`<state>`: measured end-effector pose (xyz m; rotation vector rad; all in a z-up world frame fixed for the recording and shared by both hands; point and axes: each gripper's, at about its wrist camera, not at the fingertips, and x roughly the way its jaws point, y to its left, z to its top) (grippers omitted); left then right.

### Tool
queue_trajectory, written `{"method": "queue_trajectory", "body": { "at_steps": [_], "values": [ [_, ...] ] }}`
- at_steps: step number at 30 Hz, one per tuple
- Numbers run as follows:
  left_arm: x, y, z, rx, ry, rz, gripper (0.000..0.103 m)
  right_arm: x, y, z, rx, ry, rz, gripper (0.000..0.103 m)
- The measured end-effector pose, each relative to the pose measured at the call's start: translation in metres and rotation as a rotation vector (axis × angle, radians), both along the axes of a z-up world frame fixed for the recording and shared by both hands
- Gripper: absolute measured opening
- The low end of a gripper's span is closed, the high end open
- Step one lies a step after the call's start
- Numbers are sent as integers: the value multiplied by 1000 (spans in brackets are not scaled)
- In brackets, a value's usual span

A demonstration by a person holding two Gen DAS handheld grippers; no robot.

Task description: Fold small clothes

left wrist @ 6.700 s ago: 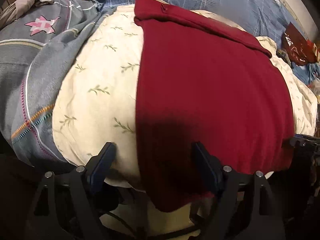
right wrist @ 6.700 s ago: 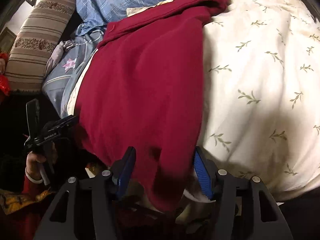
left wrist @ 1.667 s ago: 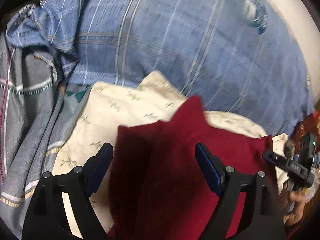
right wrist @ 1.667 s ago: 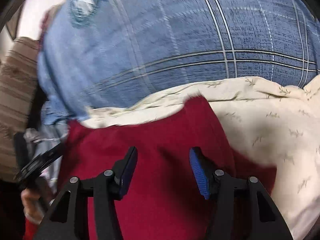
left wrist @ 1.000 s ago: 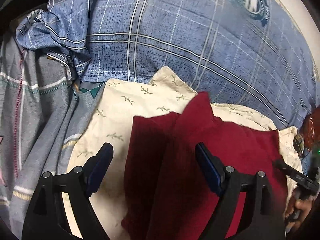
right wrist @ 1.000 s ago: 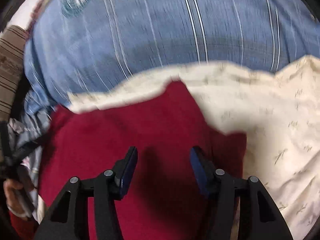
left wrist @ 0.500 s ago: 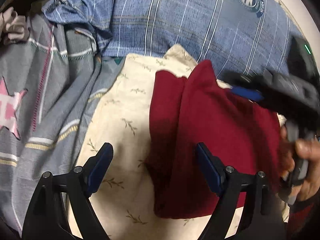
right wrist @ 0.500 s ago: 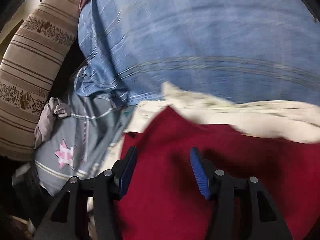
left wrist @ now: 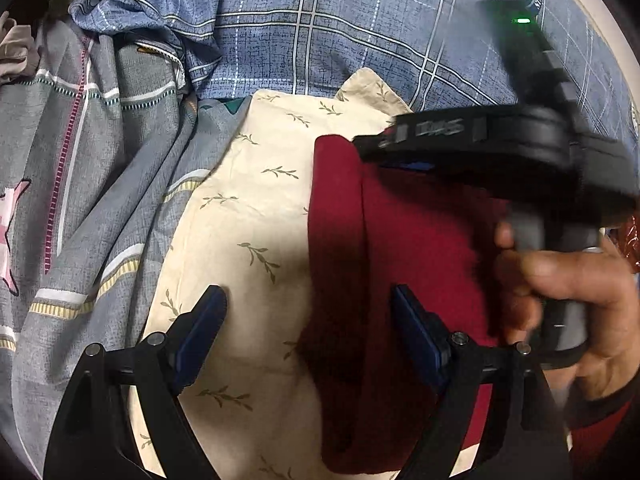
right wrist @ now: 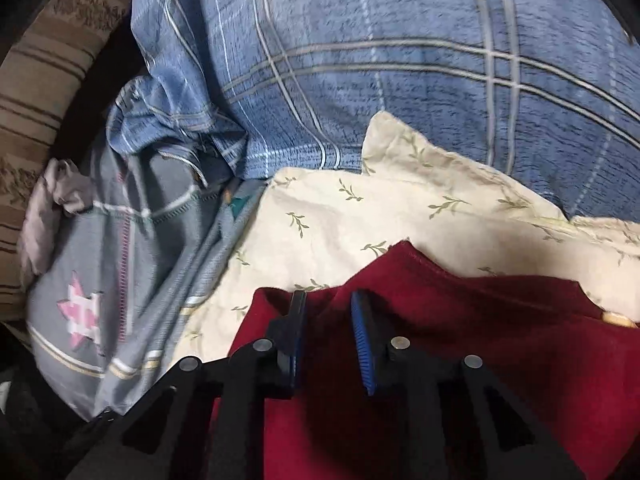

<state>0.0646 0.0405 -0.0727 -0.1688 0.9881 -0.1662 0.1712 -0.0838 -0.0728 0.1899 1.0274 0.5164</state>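
red garment (left wrist: 416, 280) lies folded on the cream leaf-print pillow (left wrist: 248, 216), long axis running away from the cameras. right gripper (right wrist: 326, 320) sits at the garment's far-left corner, jaws narrowing, a ridge of red cloth between them, pads not clearly pinching yet. left gripper (left wrist: 308, 332) hangs wide over the garment's left edge, holding nothing. right is nearer that corner, so likely its pick.

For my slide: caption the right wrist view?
Right gripper closing over the red garment's top corner on a leaf-print cloth.
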Motion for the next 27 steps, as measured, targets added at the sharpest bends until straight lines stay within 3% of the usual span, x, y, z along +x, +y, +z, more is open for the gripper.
{"method": "queue_trajectory", "body": {
  "at_steps": [5,8,18,23,27],
  "values": [
    [0,1,1,3,-10,5,84,-32,-20,18,-72,-98,-45,39],
    [-1,-1,4,21,-30,9,84,-30,-24,-2,-146,-59,-63,44],
    [-3,-6,8,94,-82,6,84,-42,-11,41,-98,-122,-17,47],
    [-3,-5,8,91,-81,10,84,-70,-9,72,0,-196,-6,48],
    [-2,-5,7,97,-84,9,84,-97,-12,99,30,-280,25,60]
  ]
}}
